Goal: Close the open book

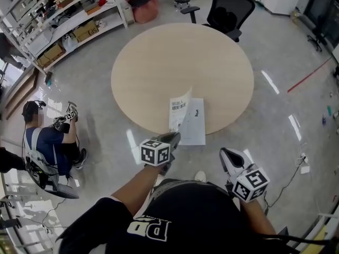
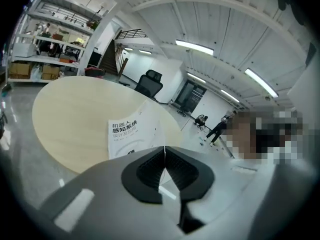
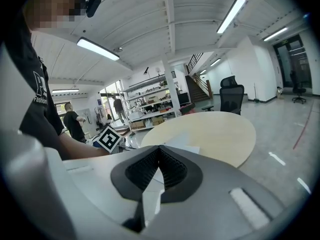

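Pale wood forms the top of a round table [image 1: 180, 62] on a shiny grey floor. An open book [image 1: 195, 123] lies at the table's near edge, in front of a person in a black shirt who holds a pair of tongs in each hand. The book's white pages lie flat, while its cover [image 1: 180, 109], printed with dark characters, stands raised and slightly curled over the left side.

The left gripper [image 1: 175, 137] reaches to the lower edge of that raised cover. Its jaws are pressed together, and the thin edge of the cover seems to be nipped between their tips. In the left gripper view the printed cover [image 2: 131, 136] rises straight out of the jaw tips.

The right gripper [image 1: 223, 152] hovers off the table's rim, to the right of the book and apart from it. Its jaws are closed with nothing between them.

Beyond the table stands a black office chair [image 1: 229, 8]. Open shelves [image 1: 69, 15] line the far left wall. Another person [image 1: 50, 142] sits on the floor at the left.
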